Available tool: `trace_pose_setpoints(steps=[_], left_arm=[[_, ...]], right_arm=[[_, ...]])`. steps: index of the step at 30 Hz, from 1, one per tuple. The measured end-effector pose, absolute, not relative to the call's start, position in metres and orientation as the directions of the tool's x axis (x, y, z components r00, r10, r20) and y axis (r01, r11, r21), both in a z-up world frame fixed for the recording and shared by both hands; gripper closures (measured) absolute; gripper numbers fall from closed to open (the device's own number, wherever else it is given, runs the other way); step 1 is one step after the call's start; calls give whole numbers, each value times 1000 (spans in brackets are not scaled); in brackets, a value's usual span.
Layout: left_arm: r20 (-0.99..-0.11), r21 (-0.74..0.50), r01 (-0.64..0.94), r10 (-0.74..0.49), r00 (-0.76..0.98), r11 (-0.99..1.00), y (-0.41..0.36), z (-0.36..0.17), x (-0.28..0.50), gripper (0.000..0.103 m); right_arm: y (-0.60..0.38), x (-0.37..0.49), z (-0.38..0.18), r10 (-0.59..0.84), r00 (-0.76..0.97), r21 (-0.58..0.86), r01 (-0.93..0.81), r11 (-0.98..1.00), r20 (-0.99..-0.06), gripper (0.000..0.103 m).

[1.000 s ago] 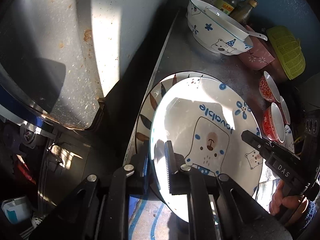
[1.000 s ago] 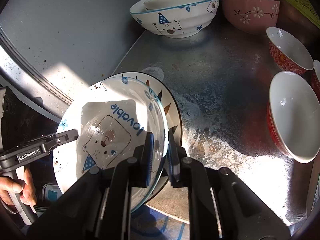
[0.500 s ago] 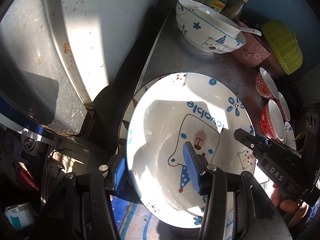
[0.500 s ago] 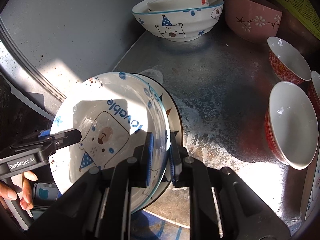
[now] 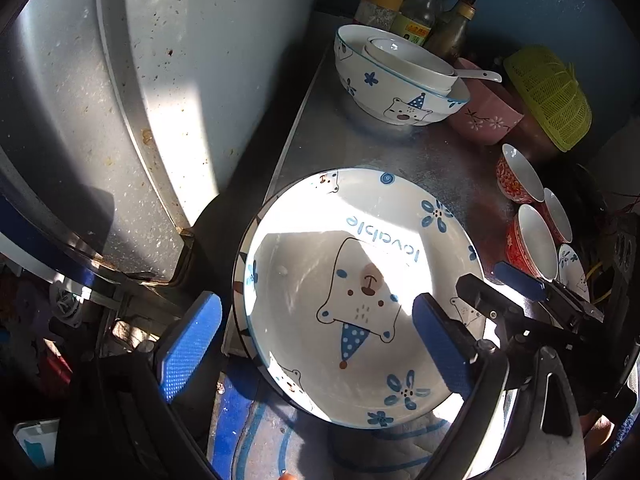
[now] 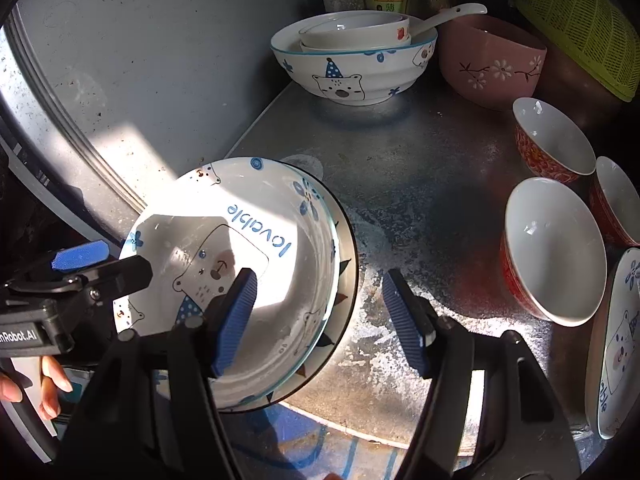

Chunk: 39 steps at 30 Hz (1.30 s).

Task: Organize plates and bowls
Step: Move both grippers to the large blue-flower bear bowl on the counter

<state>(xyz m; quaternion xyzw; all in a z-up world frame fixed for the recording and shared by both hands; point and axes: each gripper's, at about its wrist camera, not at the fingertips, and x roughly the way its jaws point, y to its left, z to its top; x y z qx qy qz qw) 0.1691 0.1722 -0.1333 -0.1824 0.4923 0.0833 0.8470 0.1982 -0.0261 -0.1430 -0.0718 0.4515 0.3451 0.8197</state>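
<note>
A white bear plate marked "lovable" point(image 5: 360, 280) lies stacked on a leaf-patterned plate point(image 6: 344, 280) at the front left corner of the metal counter point(image 6: 420, 184). My left gripper point(image 5: 316, 344) is open, its blue pads astride the plate's left rim. My right gripper point(image 6: 324, 320) is open, its pads astride the plate's right rim point(image 6: 332, 240). Neither holds anything. Each gripper shows in the other's view.
A large bear bowl point(image 6: 352, 64) with a smaller bowl and spoon inside stands at the back, beside a pink bowl point(image 6: 492, 64) and a yellow basket point(image 6: 580, 28). Three red bowls point(image 6: 552, 252) and another bear plate point(image 6: 616, 344) stand at right. Bottles point(image 5: 412, 12) line the back wall.
Both grippers were shut on the bear plate's rim. The left opened first, then the right. The plate has settled flat on the leaf plate, and both grippers have pulled back a little.
</note>
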Motion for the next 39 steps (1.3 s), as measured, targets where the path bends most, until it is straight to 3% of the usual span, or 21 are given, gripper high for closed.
trace_pose_setpoints(steps=[5,9,10,39], left_arm=[[-866,-218,-323,-30,500,921,167,-129,161,0],[-864,-204,-316,-19,503,927,159,-123,156,0],[-863,-199,-314,-14,505,928,157,-121,155,0],[-844,-187,-56,-131,520,981,15,-84,157,0]], right_arm=[[-45,188,-134,522,351,232,-611,757,-778,26],[-61,181,-128,549,335,284,-589,756,-766,2],[-66,179,-127,558,329,299,-585,754,-762,0],[-244,139,-82,509,489,369,-358,858,-709,0]])
